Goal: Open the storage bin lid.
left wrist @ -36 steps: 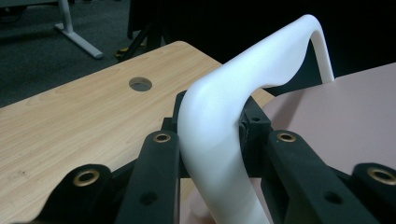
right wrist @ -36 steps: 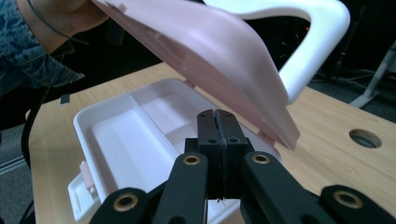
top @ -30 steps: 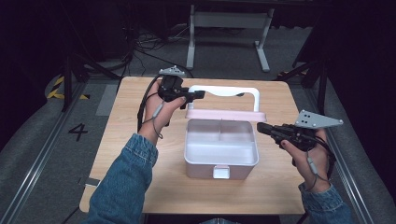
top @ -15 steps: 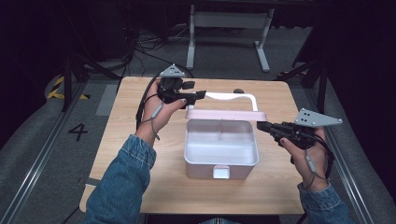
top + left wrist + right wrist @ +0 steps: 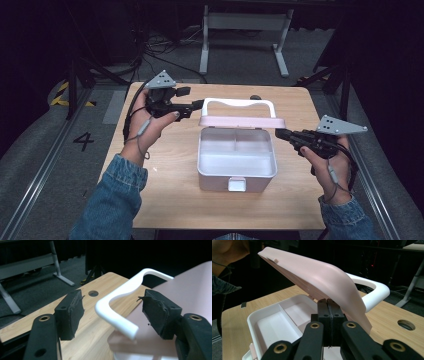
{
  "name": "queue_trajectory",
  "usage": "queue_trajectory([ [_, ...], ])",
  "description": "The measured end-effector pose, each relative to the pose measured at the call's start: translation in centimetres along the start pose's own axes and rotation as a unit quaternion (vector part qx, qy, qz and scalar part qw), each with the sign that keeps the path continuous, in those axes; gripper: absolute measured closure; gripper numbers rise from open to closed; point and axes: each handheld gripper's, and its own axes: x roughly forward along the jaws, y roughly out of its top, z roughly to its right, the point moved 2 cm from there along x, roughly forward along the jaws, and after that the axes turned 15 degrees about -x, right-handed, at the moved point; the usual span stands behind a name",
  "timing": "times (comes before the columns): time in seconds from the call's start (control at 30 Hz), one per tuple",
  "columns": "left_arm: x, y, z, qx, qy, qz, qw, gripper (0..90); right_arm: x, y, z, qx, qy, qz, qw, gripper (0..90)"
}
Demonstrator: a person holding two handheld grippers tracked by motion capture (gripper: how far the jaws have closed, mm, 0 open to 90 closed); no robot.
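A white box [image 5: 215,180] stands open in the middle of the table, its pink lid [image 5: 240,121] raised at the back with a white handle [image 5: 237,102] on it. My left gripper [image 5: 199,104] is open at the handle's left corner. In the left gripper view the handle [image 5: 117,293] passes between the jaws of the left gripper [image 5: 112,297] without touching either pad. My right gripper [image 5: 280,134] is shut at the box's right rim. Its tips [image 5: 327,302] lie just in front of the lid's lower edge [image 5: 317,272], with nothing seen between them.
The box is divided into compartments [image 5: 274,327] and has a small latch [image 5: 236,185] on its front wall. A round hole [image 5: 256,97] sits in the wooden tabletop behind the handle. Bare wood lies to the left and in front of the box. Dark floor and metal stands surround the table.
My left gripper has drawn back a little to the left, so its tips now sit at the handle's left corner. The right gripper and the lid have stayed put.
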Motion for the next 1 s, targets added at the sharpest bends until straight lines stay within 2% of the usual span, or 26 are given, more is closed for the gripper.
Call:
queue_trajectory([
  [0.07, -1.2, -0.7, 0.2, 0.007, -0.001, 0.000, 1.0000, 32.7, 0.0, 0.0, 0.1, 0.001, -0.001, -0.001, 1.0000, 90.0],
  [0.1, -1.2, -0.7, 0.2, 0.007, -0.001, 0.000, 1.0000, 32.6, 0.0, 0.0, 0.1, 0.001, -0.001, -0.001, 1.0000, 90.0],
  [0.2, -2.2, -2.0, 0.5, 0.020, 0.005, -0.004, 0.9998, 32.4, 0.0, 0.0, 0.1, 0.004, -0.002, 0.000, 1.0000, 90.0],
  [0.27, -2.5, -2.7, 0.8, 0.033, 0.009, -0.009, 0.9994, 31.5, 0.1, 0.1, 0.1, 0.005, -0.003, 0.000, 1.0000, 90.0],
  [0.37, -2.5, -3.9, 1.2, 0.040, 0.002, -0.012, 0.9991, 31.0, 0.1, 0.1, 0.2, 0.007, -0.003, 0.003, 1.0000, 90.0],
  [0.57, -1.2, -5.5, 1.6, 0.031, -0.011, -0.017, 0.9993, 29.5, 0.2, 0.1, 0.4, 0.006, -0.006, 0.004, 1.0000, 90.0],
  [0.67, -0.2, -5.7, 1.6, 0.021, -0.010, -0.013, 0.9996, 26.0, 0.2, 0.1, 0.5, 0.008, -0.009, 0.004, 0.9999, 90.0],
  [0.77, 1.0, -5.8, 1.8, 0.021, -0.015, -0.008, 0.9996, 23.9, 0.2, 0.0, 0.5, 0.007, -0.010, 0.006, 0.9999, 90.0],
  [0.87, 1.7, -5.9, 2.2, 0.017, -0.029, 0.002, 0.9994, 23.8, 0.1, 0.0, 0.5, 0.007, -0.009, 0.006, 0.9999, 90.0],
  [1.0, 2.3, -5.7, 2.6, 0.018, -0.032, 0.009, 0.9993, 23.7, 0.1, 0.0, 0.5, 0.006, -0.009, 0.005, 0.9999, 90.0],
])
